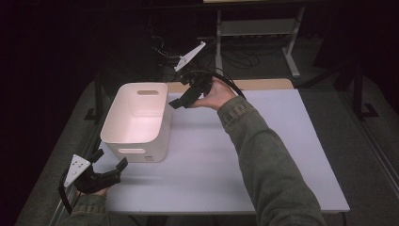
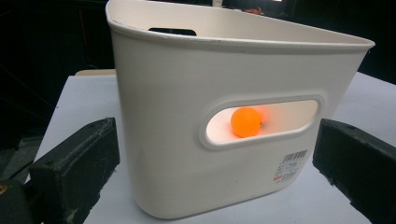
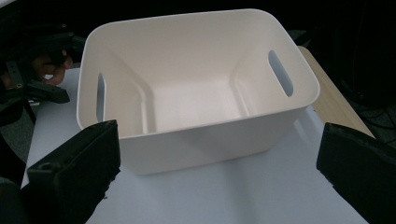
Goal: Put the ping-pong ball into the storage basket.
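Observation:
A white plastic bin (image 1: 163, 134) with handle slots stands on the left part of the white table (image 1: 226, 160). Through the near slot in the left gripper view, an orange ball (image 2: 246, 122) lies inside the bin (image 2: 173, 93). My left gripper (image 1: 110, 160) rests at the table's near left corner, a little short of the bin, with its jaws open and nothing between them (image 2: 215, 135). My right gripper (image 1: 176, 101) hovers by the bin's far right corner, tilted toward it, open and empty. Its own view looks down into the bin (image 3: 205, 144) between wide jaws (image 3: 218, 135).
A wooden strip (image 1: 263, 84) runs along the table's far edge. Behind it stand a desk frame (image 1: 256, 28) and cables on the floor. A barcode label (image 2: 290, 165) sits on the bin's near wall. The other hand with the left gripper (image 3: 39, 70) shows beyond the bin.

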A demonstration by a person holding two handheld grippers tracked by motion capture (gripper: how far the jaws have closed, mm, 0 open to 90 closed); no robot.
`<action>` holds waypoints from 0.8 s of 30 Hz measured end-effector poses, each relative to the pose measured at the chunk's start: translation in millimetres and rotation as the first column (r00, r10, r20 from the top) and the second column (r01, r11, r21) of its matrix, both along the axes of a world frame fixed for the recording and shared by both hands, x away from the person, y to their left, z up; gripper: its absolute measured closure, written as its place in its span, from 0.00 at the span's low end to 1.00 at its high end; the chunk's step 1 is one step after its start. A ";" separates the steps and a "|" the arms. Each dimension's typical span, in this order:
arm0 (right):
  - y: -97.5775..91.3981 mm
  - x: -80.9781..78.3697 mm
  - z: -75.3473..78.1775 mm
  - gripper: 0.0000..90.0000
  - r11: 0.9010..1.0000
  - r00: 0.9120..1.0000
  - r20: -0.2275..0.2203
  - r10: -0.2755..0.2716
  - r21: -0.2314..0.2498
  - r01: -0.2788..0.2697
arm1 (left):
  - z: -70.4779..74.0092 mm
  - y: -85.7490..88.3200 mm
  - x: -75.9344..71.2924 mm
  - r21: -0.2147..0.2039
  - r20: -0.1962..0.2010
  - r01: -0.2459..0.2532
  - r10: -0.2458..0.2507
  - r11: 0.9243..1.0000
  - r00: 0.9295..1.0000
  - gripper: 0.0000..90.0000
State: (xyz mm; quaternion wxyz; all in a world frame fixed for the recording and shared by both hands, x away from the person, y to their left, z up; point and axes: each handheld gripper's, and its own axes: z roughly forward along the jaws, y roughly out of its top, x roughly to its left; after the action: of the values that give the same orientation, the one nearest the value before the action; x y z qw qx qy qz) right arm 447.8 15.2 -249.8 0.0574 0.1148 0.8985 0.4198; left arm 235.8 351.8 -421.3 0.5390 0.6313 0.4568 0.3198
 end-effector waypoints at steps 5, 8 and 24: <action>-15.1 -0.7 0.4 0.00 1.000 1.000 0.001 -0.025 0.010 0.025 | 0.1 0.0 0.0 0.000 0.001 -0.001 0.001 1.000 1.000 0.00; -24.0 -2.3 -0.7 0.00 0.999 0.999 0.004 -0.042 0.013 0.042 | 0.0 -0.3 0.0 0.002 0.000 -0.001 0.001 1.000 1.000 0.00; -70.7 -8.3 -7.6 0.00 0.992 0.993 -0.003 -0.120 0.031 0.120 | -0.1 -1.5 1.3 0.014 -0.002 0.000 0.000 1.000 1.000 0.00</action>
State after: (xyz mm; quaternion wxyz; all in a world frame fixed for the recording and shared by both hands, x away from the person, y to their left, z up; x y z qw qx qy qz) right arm 439.5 -55.6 -257.4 0.0803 0.1698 0.8832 0.4297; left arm 237.1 350.3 -421.4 0.5341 0.6354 0.4551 0.3222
